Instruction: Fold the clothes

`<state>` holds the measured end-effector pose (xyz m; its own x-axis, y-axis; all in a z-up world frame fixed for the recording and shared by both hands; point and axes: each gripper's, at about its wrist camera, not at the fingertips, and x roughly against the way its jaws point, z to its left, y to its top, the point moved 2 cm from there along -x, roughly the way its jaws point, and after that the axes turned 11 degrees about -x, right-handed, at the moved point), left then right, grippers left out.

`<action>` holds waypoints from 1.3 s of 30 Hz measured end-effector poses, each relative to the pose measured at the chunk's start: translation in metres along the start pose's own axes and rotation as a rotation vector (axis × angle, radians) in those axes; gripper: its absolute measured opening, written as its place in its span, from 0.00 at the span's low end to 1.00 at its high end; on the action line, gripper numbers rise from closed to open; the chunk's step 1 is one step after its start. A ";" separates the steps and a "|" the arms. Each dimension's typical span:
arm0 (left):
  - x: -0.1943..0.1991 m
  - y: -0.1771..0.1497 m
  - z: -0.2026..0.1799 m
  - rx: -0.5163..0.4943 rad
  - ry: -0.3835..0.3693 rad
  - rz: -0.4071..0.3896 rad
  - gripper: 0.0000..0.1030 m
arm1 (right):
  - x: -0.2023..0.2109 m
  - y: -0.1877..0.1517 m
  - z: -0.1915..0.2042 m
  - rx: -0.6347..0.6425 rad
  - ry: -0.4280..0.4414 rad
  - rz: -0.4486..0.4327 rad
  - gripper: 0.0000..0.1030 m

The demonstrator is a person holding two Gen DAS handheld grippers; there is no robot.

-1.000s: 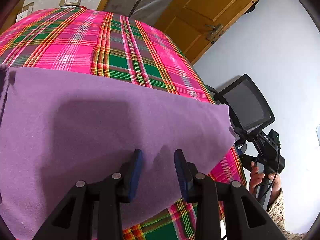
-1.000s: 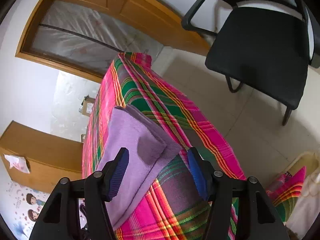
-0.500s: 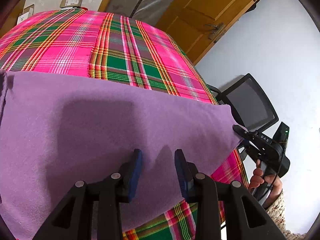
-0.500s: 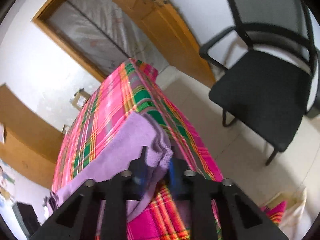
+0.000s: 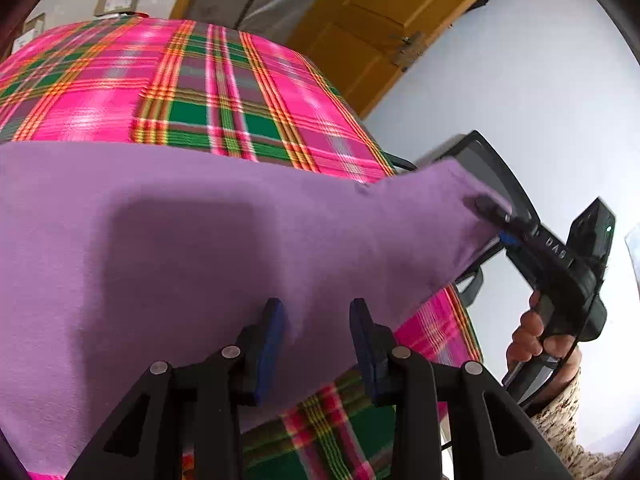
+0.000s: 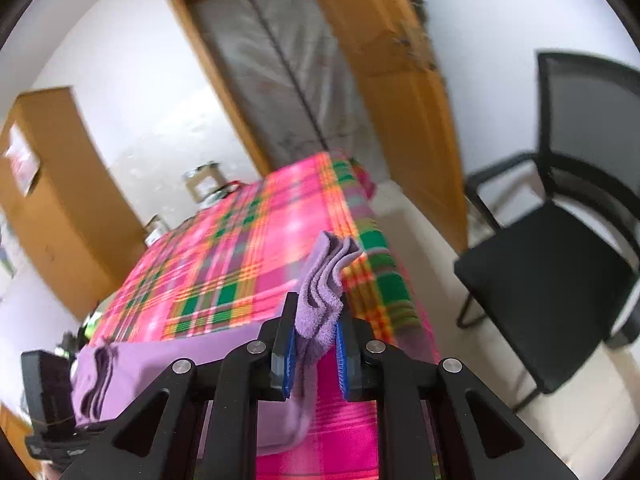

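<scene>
A purple cloth, folded in layers, lies across the plaid-covered table. My left gripper is open just above the cloth's near edge, and purple fabric shows in the gap between its blue pads. My right gripper is shut on the cloth's layered corner, which sticks up between its pads. The left wrist view shows that corner pulled up off the table at the right gripper's tip, with a hand on its handle. The rest of the cloth trails to the lower left.
A black mesh chair stands on the floor right of the table. Behind the table are a wooden door and a plastic-covered doorway. Cardboard boxes and a wooden cabinet stand at the far left.
My right gripper went from open to shut on the cloth's right corner and has lifted it off the table. The left gripper has stayed in place, open over the cloth.
</scene>
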<state>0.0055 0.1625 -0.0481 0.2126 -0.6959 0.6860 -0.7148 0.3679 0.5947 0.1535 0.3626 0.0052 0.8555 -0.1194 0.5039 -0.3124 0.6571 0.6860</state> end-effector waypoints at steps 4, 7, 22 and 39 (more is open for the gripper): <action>0.001 -0.001 0.000 -0.001 -0.013 -0.002 0.34 | 0.008 -0.001 0.034 0.082 0.053 -0.011 0.16; 0.002 -0.004 0.001 0.003 -0.027 -0.003 0.34 | 0.013 -0.003 0.060 0.123 0.121 -0.001 0.16; 0.037 -0.012 0.021 0.096 -0.063 -0.076 0.34 | -0.007 -0.042 0.161 0.280 0.282 0.114 0.16; 0.121 -0.025 0.067 0.236 0.041 -0.254 0.34 | -0.064 -0.120 0.224 0.332 0.380 0.332 0.16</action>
<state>0.0045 0.0278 -0.0075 0.4260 -0.7201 0.5477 -0.7691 0.0305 0.6384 0.0438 0.1248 0.0078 0.7590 0.3669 0.5379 -0.6476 0.3394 0.6822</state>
